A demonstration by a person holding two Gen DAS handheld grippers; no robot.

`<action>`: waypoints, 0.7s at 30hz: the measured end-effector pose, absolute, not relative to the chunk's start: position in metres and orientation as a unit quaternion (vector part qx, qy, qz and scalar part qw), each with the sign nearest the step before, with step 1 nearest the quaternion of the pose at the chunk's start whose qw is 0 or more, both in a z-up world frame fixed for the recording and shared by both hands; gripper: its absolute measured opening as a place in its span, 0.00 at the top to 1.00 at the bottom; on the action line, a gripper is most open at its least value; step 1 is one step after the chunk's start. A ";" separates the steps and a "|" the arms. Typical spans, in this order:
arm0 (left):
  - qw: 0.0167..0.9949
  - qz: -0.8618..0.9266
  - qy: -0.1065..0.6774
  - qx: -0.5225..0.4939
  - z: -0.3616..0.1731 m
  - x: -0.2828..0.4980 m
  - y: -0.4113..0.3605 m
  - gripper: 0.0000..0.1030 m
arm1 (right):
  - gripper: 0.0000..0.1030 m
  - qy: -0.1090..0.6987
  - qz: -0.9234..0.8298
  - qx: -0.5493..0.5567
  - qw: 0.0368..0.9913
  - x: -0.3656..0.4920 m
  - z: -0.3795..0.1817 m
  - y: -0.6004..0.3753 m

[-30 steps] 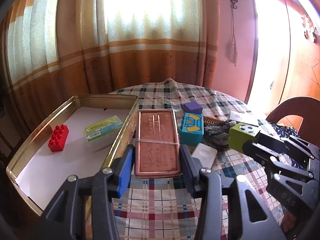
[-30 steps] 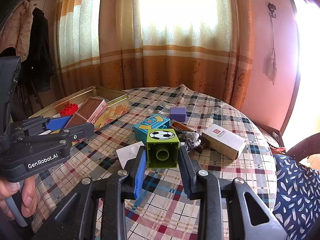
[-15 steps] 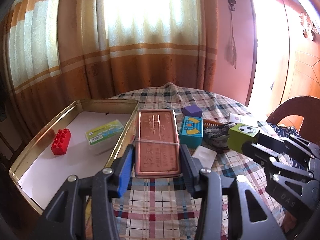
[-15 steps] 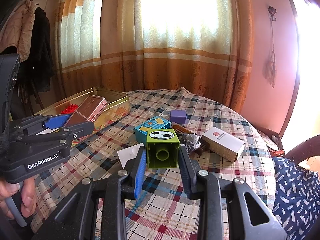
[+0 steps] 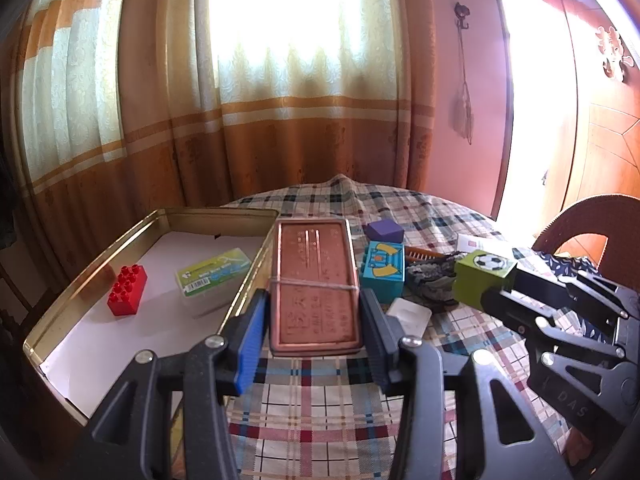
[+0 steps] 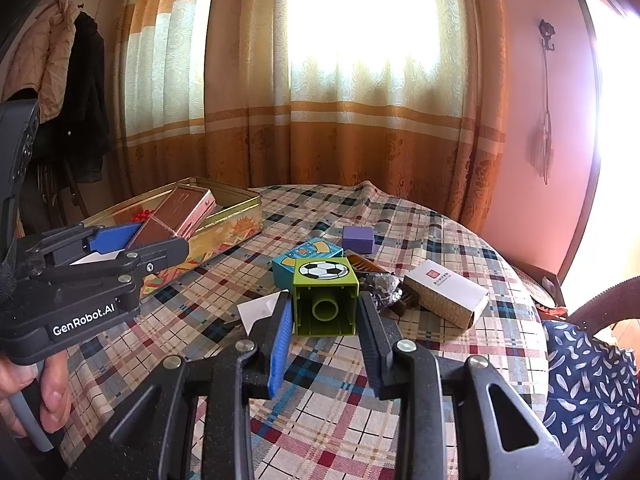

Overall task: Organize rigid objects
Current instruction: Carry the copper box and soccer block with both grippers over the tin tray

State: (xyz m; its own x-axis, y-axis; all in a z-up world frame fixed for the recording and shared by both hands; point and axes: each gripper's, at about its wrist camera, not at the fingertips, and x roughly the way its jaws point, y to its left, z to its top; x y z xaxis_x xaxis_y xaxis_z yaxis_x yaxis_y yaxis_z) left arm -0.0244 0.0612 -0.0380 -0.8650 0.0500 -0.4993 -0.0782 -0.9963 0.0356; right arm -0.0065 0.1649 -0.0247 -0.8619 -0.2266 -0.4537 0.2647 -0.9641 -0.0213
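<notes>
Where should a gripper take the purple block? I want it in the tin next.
Grip the purple block across its two flat upright side faces, coming in from the near side, slightly above. It sits squarely on the tablecloth, with the blue block just in front.

Blown-out window [image 5: 296, 20] backlight; fisheye-warped edges — sharp centre
</notes>
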 end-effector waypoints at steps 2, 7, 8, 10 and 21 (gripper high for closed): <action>0.033 0.965 0.027 -0.257 -0.038 -0.024 0.061 0.57 | 0.67 0.041 -0.964 0.229 0.128 -0.006 -0.025 0.165; 0.031 0.966 0.027 -0.254 -0.037 -0.023 0.061 0.57 | 0.67 0.041 -0.965 0.226 0.129 -0.005 -0.024 0.164; 0.031 0.966 0.027 -0.254 -0.037 -0.023 0.061 0.57 | 0.67 0.041 -0.965 0.226 0.129 -0.005 -0.024 0.164; 0.031 0.967 0.027 -0.253 -0.037 -0.023 0.060 0.57 | 0.67 0.041 -0.965 0.226 0.129 -0.005 -0.024 0.164; 0.029 0.970 0.022 -0.241 -0.034 -0.018 0.057 0.57 | 0.67 0.054 -0.967 0.214 0.129 -0.001 -0.022 0.161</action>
State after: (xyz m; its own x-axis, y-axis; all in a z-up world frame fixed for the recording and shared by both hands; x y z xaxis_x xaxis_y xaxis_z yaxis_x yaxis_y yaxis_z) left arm -0.0185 0.0570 -0.0344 -0.8825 0.0459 -0.4681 -0.0668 -0.9974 0.0281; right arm -0.0014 0.1605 -0.0215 -0.8748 -0.2270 -0.4280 0.2731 -0.9608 -0.0487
